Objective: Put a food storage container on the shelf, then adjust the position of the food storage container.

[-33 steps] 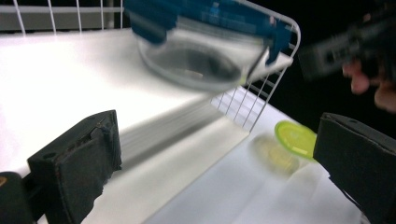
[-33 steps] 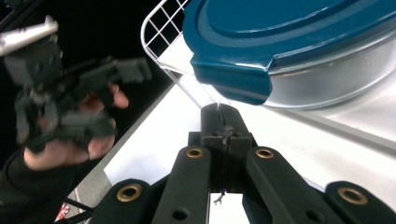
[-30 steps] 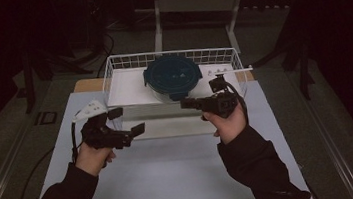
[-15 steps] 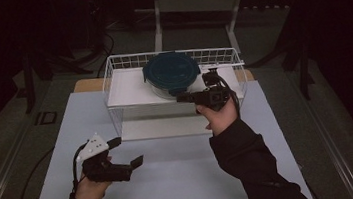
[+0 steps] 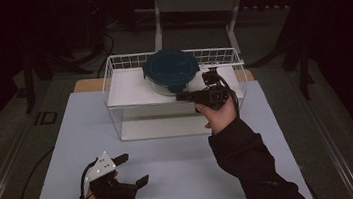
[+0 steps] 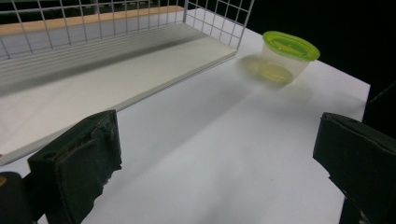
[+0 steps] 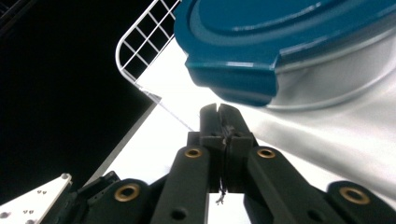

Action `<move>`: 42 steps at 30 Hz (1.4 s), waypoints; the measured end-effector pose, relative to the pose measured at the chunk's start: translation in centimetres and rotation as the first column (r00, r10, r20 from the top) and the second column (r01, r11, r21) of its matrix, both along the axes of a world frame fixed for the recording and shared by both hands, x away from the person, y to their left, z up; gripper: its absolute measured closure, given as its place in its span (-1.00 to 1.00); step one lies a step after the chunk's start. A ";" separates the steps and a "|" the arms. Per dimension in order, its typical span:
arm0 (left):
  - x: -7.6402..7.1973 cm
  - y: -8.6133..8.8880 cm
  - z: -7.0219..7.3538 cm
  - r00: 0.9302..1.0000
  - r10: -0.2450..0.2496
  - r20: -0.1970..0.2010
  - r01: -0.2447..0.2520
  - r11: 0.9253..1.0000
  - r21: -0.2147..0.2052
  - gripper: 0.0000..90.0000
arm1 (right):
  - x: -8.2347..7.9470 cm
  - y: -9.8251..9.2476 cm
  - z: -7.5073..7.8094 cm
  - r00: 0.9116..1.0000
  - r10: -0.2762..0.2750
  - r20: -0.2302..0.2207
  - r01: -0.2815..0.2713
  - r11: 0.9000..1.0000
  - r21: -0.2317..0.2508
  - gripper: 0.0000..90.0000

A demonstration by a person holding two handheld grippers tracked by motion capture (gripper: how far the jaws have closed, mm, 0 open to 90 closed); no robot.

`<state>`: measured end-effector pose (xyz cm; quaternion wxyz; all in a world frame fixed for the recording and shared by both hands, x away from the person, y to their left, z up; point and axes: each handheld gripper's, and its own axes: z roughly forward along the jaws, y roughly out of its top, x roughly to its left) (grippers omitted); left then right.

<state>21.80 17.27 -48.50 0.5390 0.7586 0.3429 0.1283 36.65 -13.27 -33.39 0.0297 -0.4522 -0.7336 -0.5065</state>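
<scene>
**Right gripper closed beside the blue-lidded container, left gripper low and wide open**

Here is the right gripper (image 5: 180,97), held level at the front right of the white wire basket (image 5: 110,66), and its fingers are pressed flat together with nothing between them. In the right gripper view the two black pads meet in a tight seam, and just past their tips sits the glass container (image 7: 336,79) with its dark blue lid (image 7: 289,28). The tips are just beside the container's lower edge, under the overhang of the lid; whether they touch the glass I cannot tell.

From the high view, the container stands upright on the white shelf (image 5: 128,87) inside the basket, toward the back and a little right of centre, its round lid seated on top. The basket stands at the far middle of the pale desk (image 5: 188,173).

Down at the near left corner of the desk, the left gripper (image 5: 133,170) is low in the person's hand, pointing to the right, with its fingers spread wide apart and holding nothing. The left gripper view bears that out: a black pad at each lower corner, bare desk between them. Farther off in that view, a small clear tub with a lime green lid (image 6: 290,45) stands on the desk, near the basket's corner and well apart from the left gripper.
</scene>
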 end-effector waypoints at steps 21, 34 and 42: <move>-1.2 1.0 0.5 0.999 -0.028 0.041 0.030 0.998 -0.054 -0.99 | -4.3 -4.1 -2.0 0.973 0.080 0.218 -0.082 0.997 0.001 -0.63; -1.9 2.0 0.1 0.999 -0.017 0.038 0.020 0.998 -0.065 -0.99 | -7.5 -9.0 -3.7 0.946 0.062 0.317 -0.040 0.996 -0.075 -0.70; -1.8 1.6 -0.1 0.998 -0.032 0.052 0.035 0.998 -0.056 -0.99 | -9.6 -14.2 -5.5 0.943 -0.006 0.332 0.036 0.996 -0.083 -0.47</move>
